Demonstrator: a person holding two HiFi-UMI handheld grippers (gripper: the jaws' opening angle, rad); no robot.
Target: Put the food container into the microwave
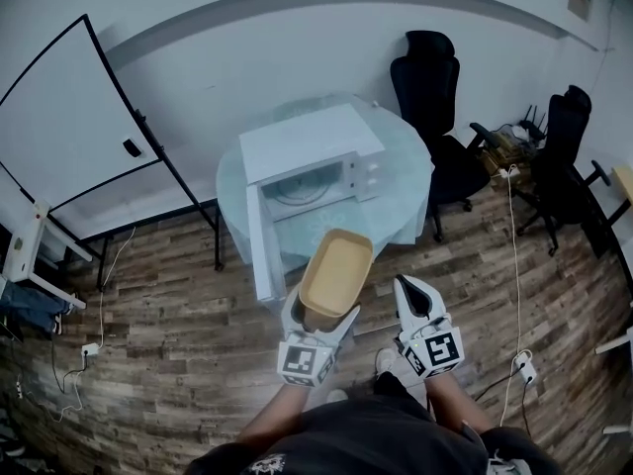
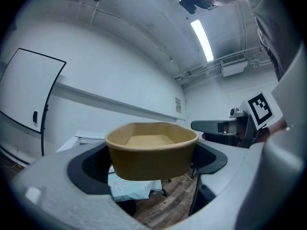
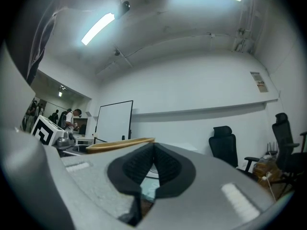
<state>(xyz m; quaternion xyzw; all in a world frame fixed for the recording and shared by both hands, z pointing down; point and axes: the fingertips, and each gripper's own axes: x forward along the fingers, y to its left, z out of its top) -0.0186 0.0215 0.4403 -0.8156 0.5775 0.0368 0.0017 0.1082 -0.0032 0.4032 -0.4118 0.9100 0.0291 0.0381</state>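
A tan, empty food container (image 1: pixel 336 272) hangs in the air in front of the table, with my left gripper (image 1: pixel 318 317) shut on its near end. The left gripper view shows the container (image 2: pixel 151 150) held between the two dark pads (image 2: pixel 93 164). The white microwave (image 1: pixel 307 161) stands on the round glass table (image 1: pixel 406 206) with its door (image 1: pixel 259 245) swung open toward me and the turntable visible inside. My right gripper (image 1: pixel 415 300) hovers just right of the container, shut with nothing between its jaws. In the right gripper view the container's rim (image 3: pixel 120 143) shows at left.
A whiteboard (image 1: pixel 69 127) stands at the left. Two black office chairs (image 1: pixel 430 87) stand behind and right of the table. Cables and a power adapter (image 1: pixel 524 369) lie on the wooden floor. The person's shoes (image 1: pixel 386 362) show below the grippers.
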